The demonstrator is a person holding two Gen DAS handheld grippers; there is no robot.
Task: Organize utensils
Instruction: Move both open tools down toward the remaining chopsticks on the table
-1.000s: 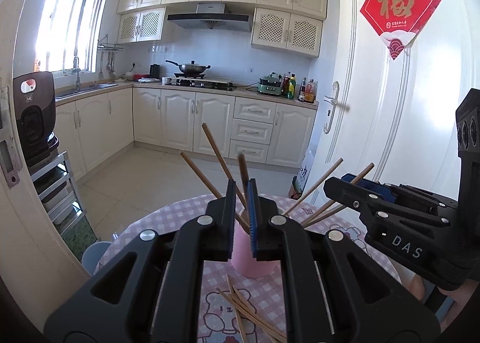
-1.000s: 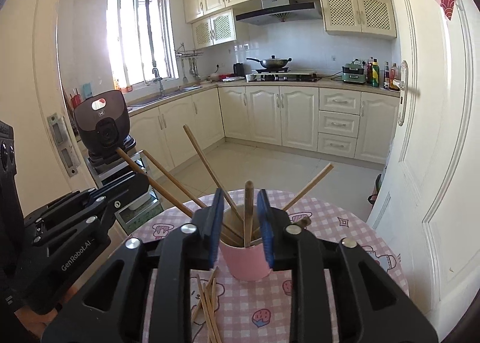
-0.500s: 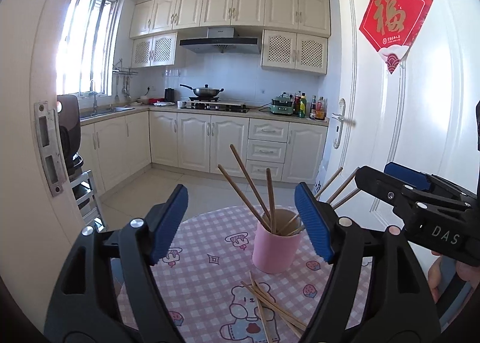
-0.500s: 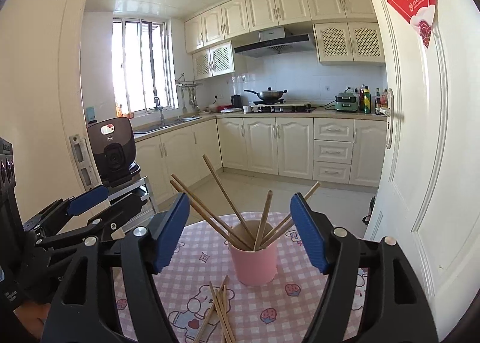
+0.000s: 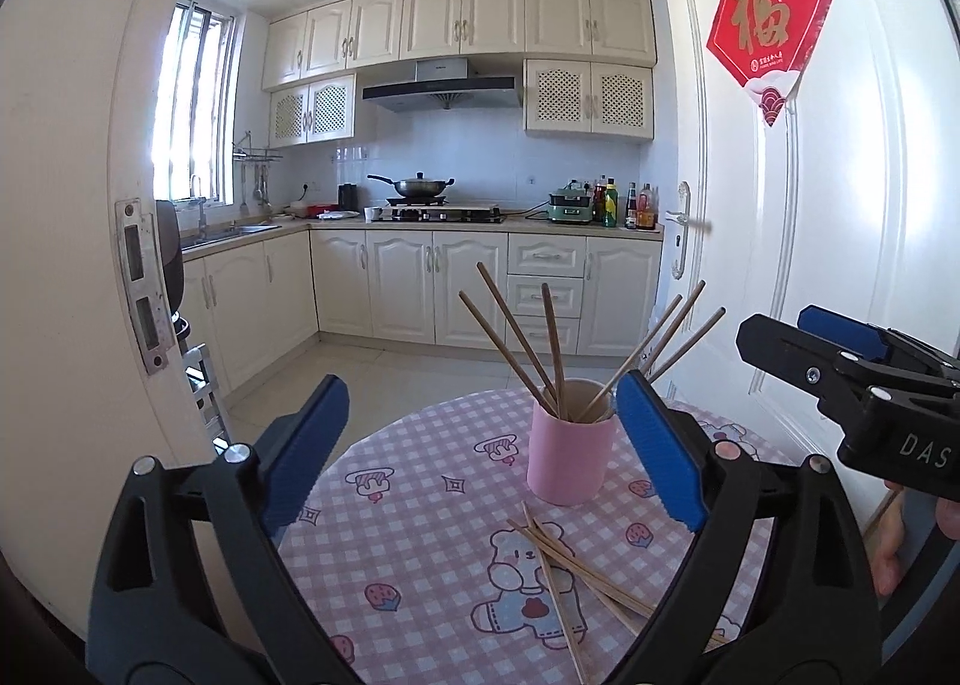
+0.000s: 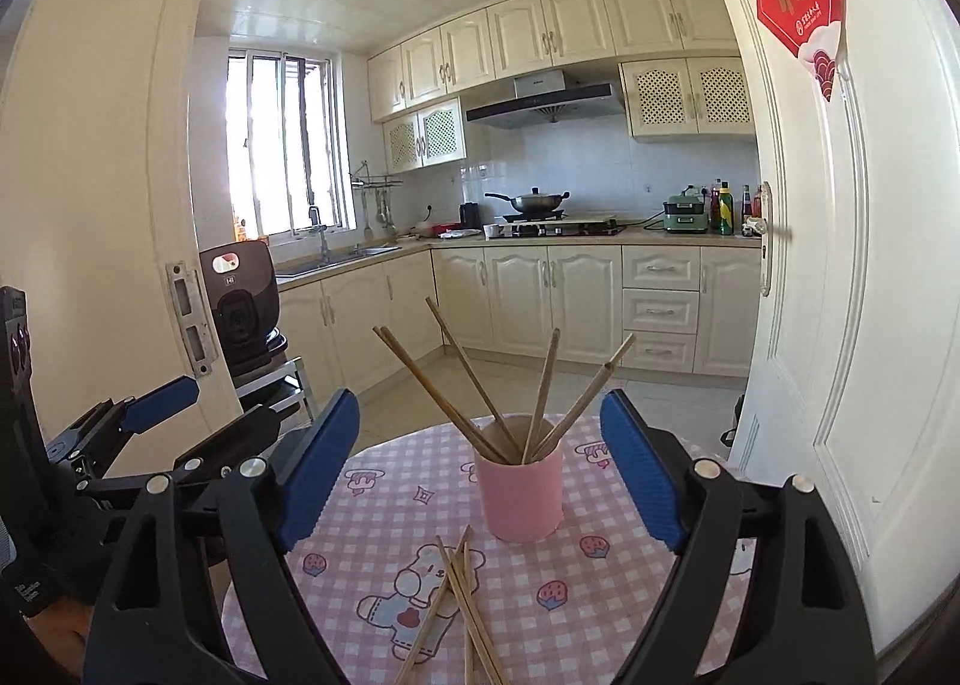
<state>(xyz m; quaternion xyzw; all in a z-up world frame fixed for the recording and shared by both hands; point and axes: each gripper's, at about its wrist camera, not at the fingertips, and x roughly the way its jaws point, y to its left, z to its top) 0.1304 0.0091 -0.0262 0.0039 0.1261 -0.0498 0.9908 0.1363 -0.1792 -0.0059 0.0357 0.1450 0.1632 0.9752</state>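
- Left gripper (image 5: 480, 448): blue-padded jaws spread wide and opening further, with nothing pressed between the pads; through the gap the pink cup appears nearer the right pad, apart from both.
- Right gripper (image 6: 480, 466): jaws likewise wide and opening, empty — the cup stands in the gap between the pads, touched by neither.
- Pink cup (image 5: 570, 460): upright on the table, toward its far edge, holding several wooden chopsticks.
- Chopsticks in the cup (image 5: 519, 343): they fan outward, some leaning left, some right, one close to upright; their tips rise well above the rim.
- Loose chopsticks (image 5: 570, 571): a small crossed bundle lying flat on the tablecloth just in front of the cup, over a printed bear figure.
- Table (image 5: 420, 505): round, covered by a pink-and-white checked cloth with bear and strawberry prints.
- In the left wrist view the right gripper enters from the right edge; in the right wrist view the left gripper enters from the left edge — both sit on the near side of the table.
- Background: a kitchen with cream cabinets (image 5: 432, 289), a wok (image 5: 420, 184) on the stove, and a white door (image 5: 810, 265) carrying a red paper ornament (image 5: 771, 25).
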